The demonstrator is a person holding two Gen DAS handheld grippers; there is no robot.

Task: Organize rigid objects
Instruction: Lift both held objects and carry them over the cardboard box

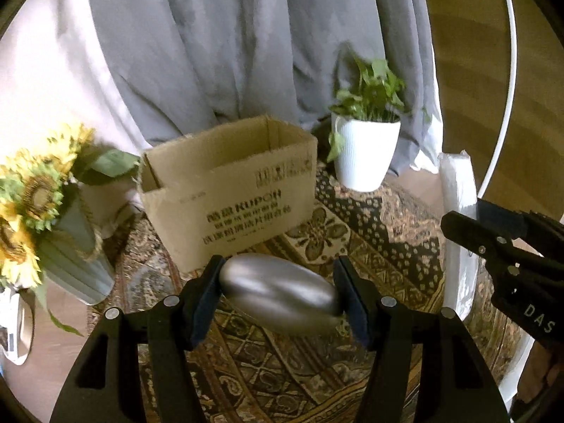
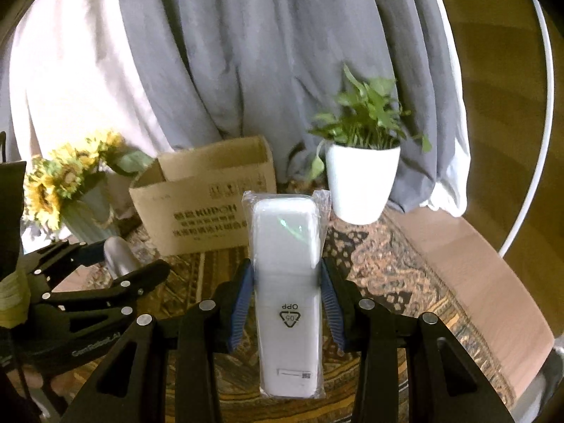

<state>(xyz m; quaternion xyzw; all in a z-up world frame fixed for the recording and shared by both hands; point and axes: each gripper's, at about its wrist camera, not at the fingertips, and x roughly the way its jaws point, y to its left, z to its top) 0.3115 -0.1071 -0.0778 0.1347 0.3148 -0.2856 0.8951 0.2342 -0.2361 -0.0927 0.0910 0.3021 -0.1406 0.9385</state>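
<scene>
to the left of the cardboard box [image 1: 229, 190], a pale ribbed vase of sunflowers [image 1: 31, 190] stands at the edge of the patterned rug [image 1: 370, 232]. the box itself sits open-topped on the rug with dark print on its near face, and grey curtains [image 1: 229, 53] hang behind it. in front of the box, lifted clear of the rug, the left gripper [image 1: 278, 292] clamps a silver egg-shaped object [image 1: 282, 292] end to end, one pad on each tip, the object lying tilted across the gap. right of the box stands a white pot with a green plant [image 1: 366, 151]. farther right of the box, the left wrist view catches the right gripper from the side, only as a black frame, with the white wrapped device [image 1: 458, 183] rising from it as a narrow strip; its face cannot be read there.

the right wrist view gives that face. left of the box it shows the sunflowers again, and the left gripper side-on with just a rounded silver end of the egg-shaped object poking out. in front of the box, overlapping its right corner, the right gripper [image 2: 287, 299] grips the white wrapped device by its long sides, blue pads pressed against the clear plastic sleeve. the device stands upright along the fingers, a recycling mark printed upside down on its lower half and a small label near its bottom edge. right of the box, the plant pot sits at the rug's far edge, with bare wood floor [image 2: 476, 282] beyond the rug.
</scene>
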